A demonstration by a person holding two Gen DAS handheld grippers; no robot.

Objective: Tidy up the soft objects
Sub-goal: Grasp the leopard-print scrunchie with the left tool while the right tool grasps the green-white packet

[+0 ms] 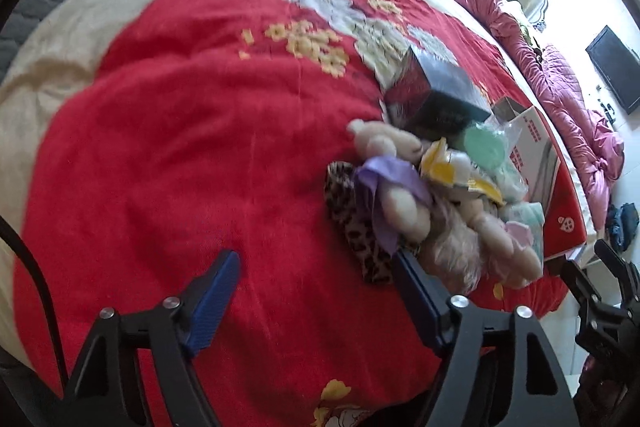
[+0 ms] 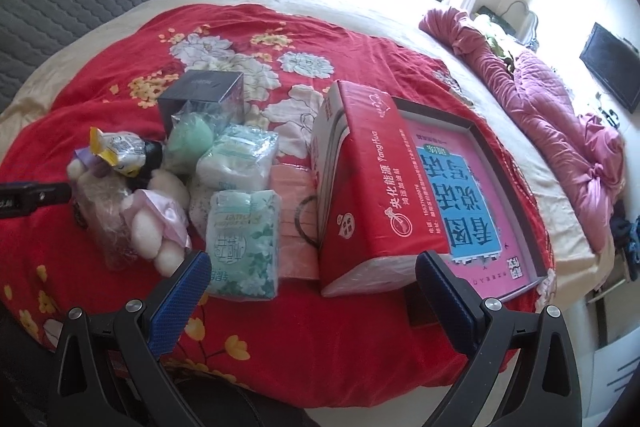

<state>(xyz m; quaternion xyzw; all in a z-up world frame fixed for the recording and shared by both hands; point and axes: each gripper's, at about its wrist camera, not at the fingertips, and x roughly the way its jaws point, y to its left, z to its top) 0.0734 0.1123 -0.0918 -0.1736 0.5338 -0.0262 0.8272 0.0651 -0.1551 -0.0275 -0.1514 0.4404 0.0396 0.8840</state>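
Right tongs [image 2: 312, 287] stand apart over the red bedspread [image 2: 280, 339], gripping nothing. At twelve o'clock lies a red tissue box [image 2: 360, 195] printed "YangHua"; at eleven, a floral tissue pack [image 2: 244, 243]. Left tongs [image 1: 316, 279] apart, plush toy [image 1: 404, 203] at one o'clock.

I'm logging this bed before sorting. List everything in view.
blanket: one, red floral, covering the bed
plush bears: two, cream, left pile
tissue packs: two, green-white, centre
green sponge: one, bagged, behind packs
dark box: one, behind sponge
red carton: one, right of packs
pink book: one, in a tray, far right
pink quilt: one, bed's right edge
left gripper: fingers apart, empty
right gripper: fingers apart, empty
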